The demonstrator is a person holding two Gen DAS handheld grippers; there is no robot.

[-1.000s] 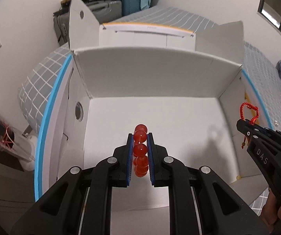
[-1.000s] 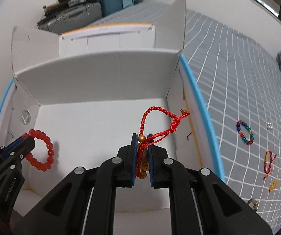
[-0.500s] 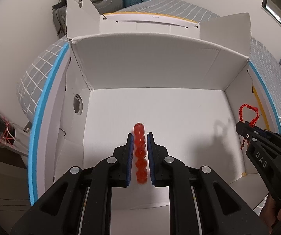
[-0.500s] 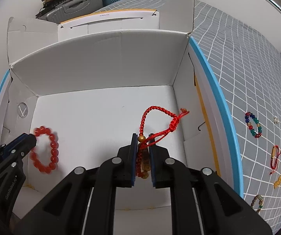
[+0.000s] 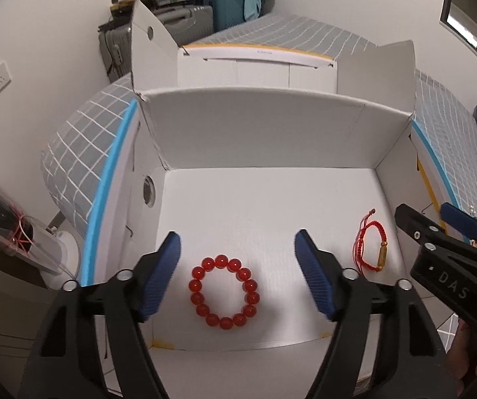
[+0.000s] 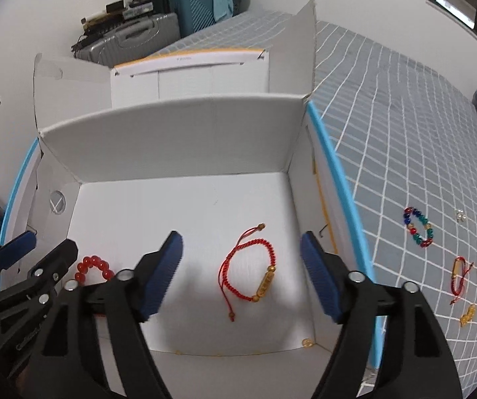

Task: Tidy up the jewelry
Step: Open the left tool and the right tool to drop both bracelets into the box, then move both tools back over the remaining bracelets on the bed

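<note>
Jaws of both grippers gaping wide, empty; bead bracelet (image 5: 224, 292) and red cord bracelet (image 6: 251, 273) lying flat on box (image 6: 178, 133) floor, sorted inside.

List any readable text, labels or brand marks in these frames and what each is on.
"DAS": embossed on the black body of the right gripper, seen from the left wrist view.
Small print on the far lid panel of the white box: too small to read.
Embossed lettering on the left gripper body in the right wrist view: too dark and angled to read.
</note>
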